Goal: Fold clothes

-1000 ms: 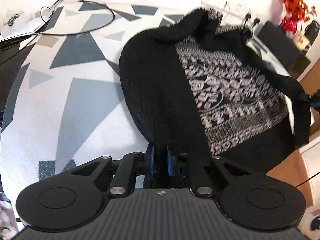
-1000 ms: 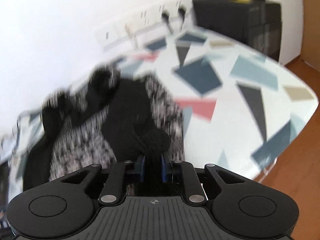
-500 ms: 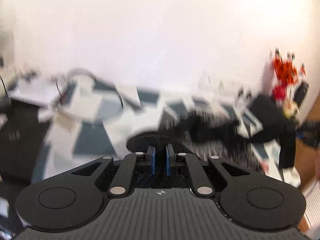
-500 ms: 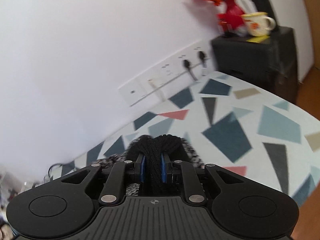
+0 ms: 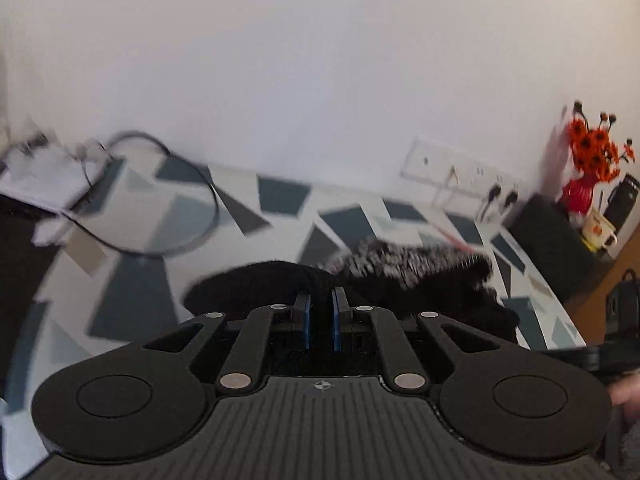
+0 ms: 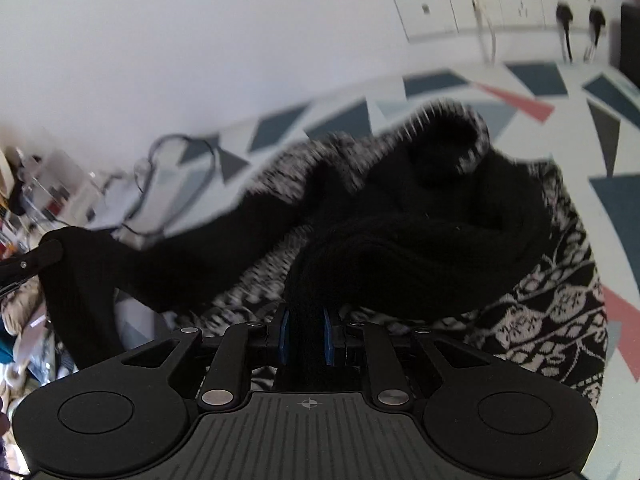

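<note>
The right gripper (image 6: 304, 330) fingers grip a black sweater (image 6: 420, 240) lying on the patterned bench (image 6: 608, 128). The left gripper (image 5: 320, 312) fingers are nearly closed on its blurred black edge. Sockets (image 6: 500, 4) line the far wall.

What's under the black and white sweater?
Under the sweater is the tablecloth with colored triangles; it shows all around the edges. Whatever lies beneath the middle of the bunched sweater is covered. The right hand-held gripper pinches a black fold.
</note>
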A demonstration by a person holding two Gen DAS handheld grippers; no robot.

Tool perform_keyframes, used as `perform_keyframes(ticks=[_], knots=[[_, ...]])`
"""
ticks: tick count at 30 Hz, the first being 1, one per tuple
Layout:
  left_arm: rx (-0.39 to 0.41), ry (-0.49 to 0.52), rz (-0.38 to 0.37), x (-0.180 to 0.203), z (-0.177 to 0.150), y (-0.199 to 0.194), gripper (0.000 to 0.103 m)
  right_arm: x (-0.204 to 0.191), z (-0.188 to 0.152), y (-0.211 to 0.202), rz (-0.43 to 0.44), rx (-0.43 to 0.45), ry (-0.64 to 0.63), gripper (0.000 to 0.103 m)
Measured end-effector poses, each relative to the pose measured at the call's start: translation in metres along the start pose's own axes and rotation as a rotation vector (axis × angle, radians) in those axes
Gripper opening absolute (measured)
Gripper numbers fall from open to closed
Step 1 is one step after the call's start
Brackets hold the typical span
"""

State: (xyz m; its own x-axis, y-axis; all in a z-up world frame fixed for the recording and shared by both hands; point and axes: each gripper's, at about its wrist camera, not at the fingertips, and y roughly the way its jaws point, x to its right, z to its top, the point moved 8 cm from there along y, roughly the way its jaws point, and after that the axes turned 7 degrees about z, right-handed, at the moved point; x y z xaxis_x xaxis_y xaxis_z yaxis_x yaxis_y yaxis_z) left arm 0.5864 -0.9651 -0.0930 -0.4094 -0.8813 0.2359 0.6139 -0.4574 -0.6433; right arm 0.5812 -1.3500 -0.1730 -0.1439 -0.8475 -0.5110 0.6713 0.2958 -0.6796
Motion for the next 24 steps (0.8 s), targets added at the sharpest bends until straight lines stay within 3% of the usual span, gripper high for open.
perform_keyframes(ticks=[8,12,14,18,20,22,24], knots=[[-0.219,0.099,-0.061,0.050,-0.034,0.078,0.011,0.073,0.033,-0.001,-0.090,0.050,0.101,0.015],[-0.313,0.148,-0.039,0.070,-0.046,0.122,0.011,0.078,0.047,0.017,-0.085,0.008,0.029,0.015],[-0.318,0.146,-0.035,0.077,-0.043,0.139,0.012,0.072,0.054,0.029,-0.070,-0.013,-0.025,0.015],[-0.253,0.260,0.016,0.090,-0.009,0.166,0.011,0.077,0.082,0.055,-0.063,-0.028,-0.079,0.014],[-0.145,0.327,0.114,0.084,0.029,0.177,0.011,0.082,0.108,0.065,-0.100,-0.008,-0.134,0.013],[-0.034,0.301,0.214,0.070,0.074,0.181,0.011,0.088,0.144,0.069,-0.130,0.066,-0.171,0.013],[0.059,0.239,0.285,0.053,0.109,0.175,0.011,0.090,0.183,0.056,-0.126,0.207,-0.129,0.013]])
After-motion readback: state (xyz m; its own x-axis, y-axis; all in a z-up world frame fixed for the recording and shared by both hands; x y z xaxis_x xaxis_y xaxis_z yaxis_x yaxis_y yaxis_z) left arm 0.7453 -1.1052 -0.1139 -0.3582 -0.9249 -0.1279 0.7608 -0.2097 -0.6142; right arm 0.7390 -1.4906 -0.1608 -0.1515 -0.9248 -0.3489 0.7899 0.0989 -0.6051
